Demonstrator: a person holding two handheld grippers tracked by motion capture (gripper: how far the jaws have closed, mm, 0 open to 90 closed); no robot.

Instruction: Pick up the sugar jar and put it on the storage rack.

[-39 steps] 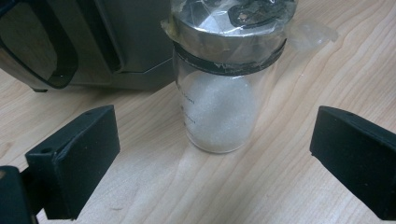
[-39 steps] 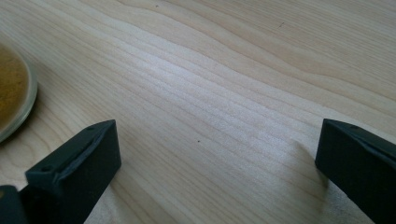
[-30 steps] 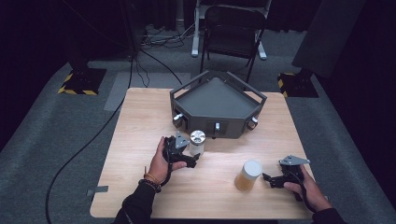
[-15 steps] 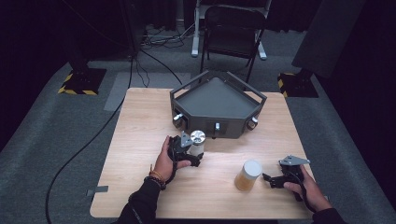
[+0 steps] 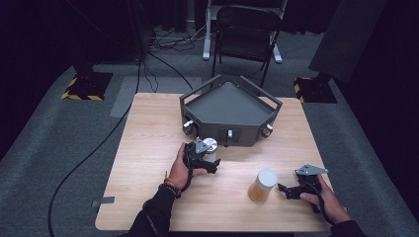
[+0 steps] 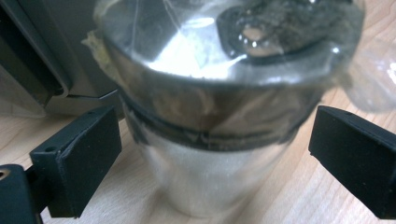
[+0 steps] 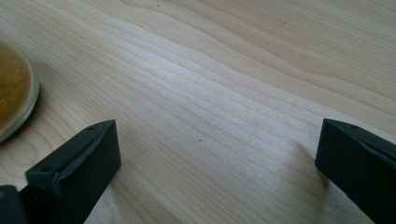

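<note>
1. The high view looks forward and down over the whole bench (image 5: 148, 148).
2. The left gripper view sits very close to a silver-lidded jar (image 6: 210, 116), seen also from above (image 5: 210, 146).
3. The right gripper view skims the bench's wood (image 7: 210, 93).

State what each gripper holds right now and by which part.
Nothing is held. The left gripper stands open around the silver-lidded jar, jaws apart from its sides. The right gripper is open over bare table.
</note>
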